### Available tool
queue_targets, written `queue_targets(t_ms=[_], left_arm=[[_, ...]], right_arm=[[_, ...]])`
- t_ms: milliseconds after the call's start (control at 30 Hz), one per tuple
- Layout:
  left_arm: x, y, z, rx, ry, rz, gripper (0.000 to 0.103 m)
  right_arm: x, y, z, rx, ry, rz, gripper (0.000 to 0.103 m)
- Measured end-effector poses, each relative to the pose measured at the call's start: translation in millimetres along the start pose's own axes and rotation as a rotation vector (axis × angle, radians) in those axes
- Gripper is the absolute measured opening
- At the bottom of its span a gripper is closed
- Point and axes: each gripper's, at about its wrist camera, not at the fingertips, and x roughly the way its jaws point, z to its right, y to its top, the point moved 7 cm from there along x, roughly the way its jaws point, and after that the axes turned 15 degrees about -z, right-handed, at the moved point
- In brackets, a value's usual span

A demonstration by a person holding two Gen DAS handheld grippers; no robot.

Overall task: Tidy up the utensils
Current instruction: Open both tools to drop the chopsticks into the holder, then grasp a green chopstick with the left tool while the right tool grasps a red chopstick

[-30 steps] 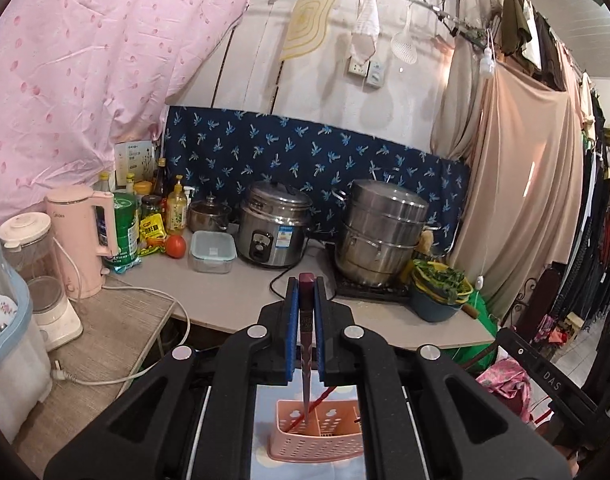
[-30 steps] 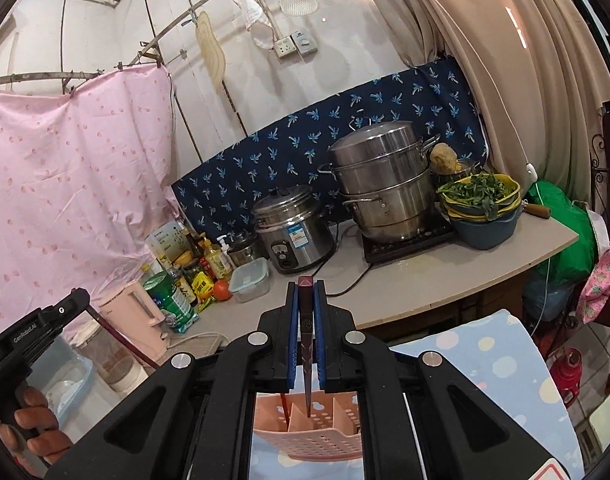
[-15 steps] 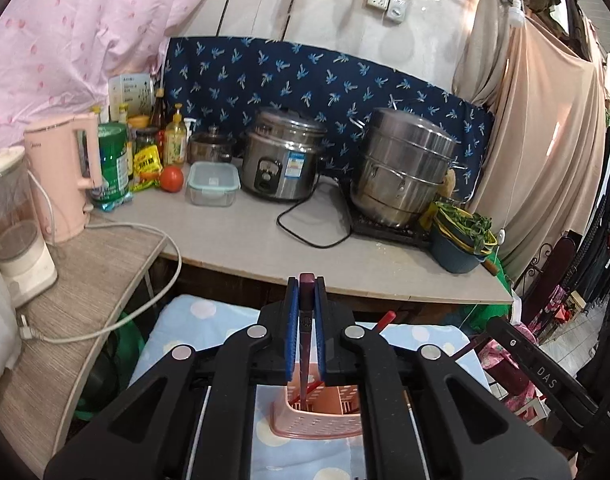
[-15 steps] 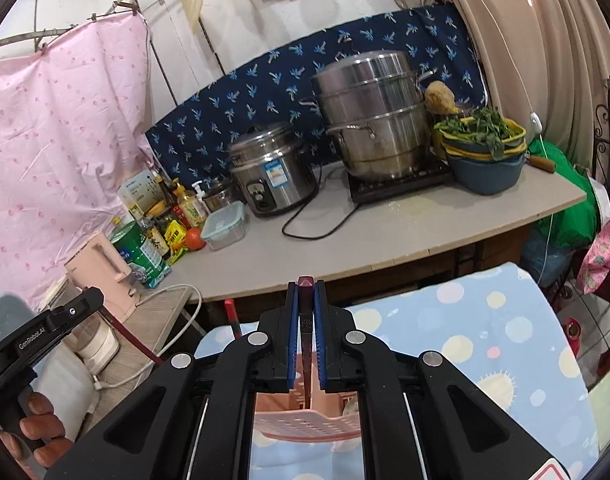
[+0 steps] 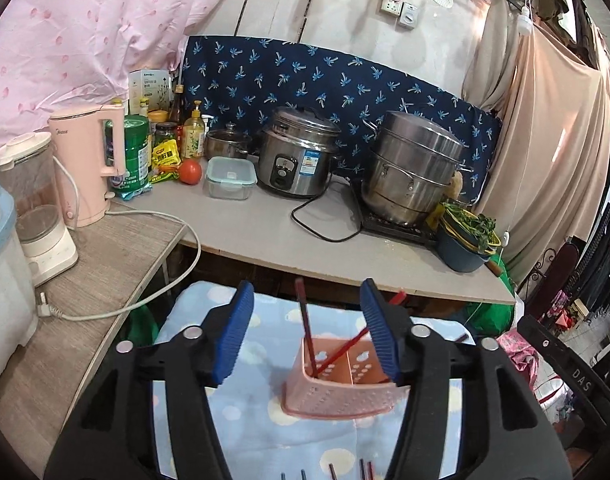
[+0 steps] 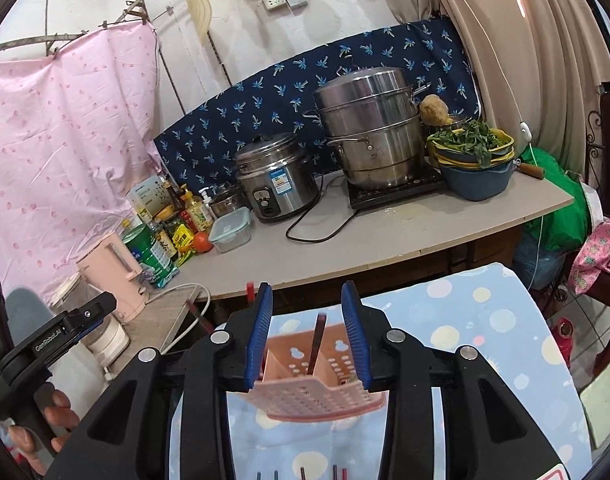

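**Ana:** Well, both grippers sit right over the pink holder (image 5: 341,388) now, and both stand with their jaws spread wide, nothing between the pads.

**Ben:** Agreed. Look at the left gripper (image 5: 307,330): blue pads well apart, and a dark red chopstick (image 5: 305,330) stands nearly upright in the holder's left compartment, clear of either pad. A second red chopstick (image 5: 343,350) leans across toward the right.

**Ana:** From the right wrist view the right gripper (image 6: 307,336) frames the same holder (image 6: 313,392), and one dark stick (image 6: 316,344) stands in it, just between the open pads. It looks a bit blurred, so I judge it is loose, not held.

**Ben:** That fits the job. Sticks go in upright so the divided basket keeps them sorted and easy to grab. The holder rests on the blue spotted cloth (image 5: 261,420), near the cameras, not on the far bench (image 5: 265,236) with the rice cooker (image 5: 295,162) and the steamer pot (image 5: 413,172).

**Ana:** And more pieces wait. Tips of several utensils (image 6: 301,474) peek in at the near edge of the cloth, below the holder.

**Ben:** So my read is partway done: some in, some still lying flat.

**Ana:** Wide jaws make sense then, ready to come down around the next thin stick. Thin and smooth, those could slip or roll on soft cloth.
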Motion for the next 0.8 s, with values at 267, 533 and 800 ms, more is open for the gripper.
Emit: queue_targets(t_ms=[267, 533, 800], left_arm=[[-24.7, -54.9, -5.7, -0.001, -0.001, -0.077, 0.059], [-30.4, -138.3, -8.8, 0.035, 0.043, -0.190, 0.059], [-25.5, -220.2, -16.2, 0.038, 0.061, -0.296, 0.059]], right_arm=[[-33.2, -54.8, 4.1, -0.002, 0.007, -0.058, 0.039], [-49.2, -132.3, 11.7, -0.024, -0.034, -0.143, 0.039], [-47.0, -219.0, 29.6, -0.025, -0.095, -0.263, 0.039]])
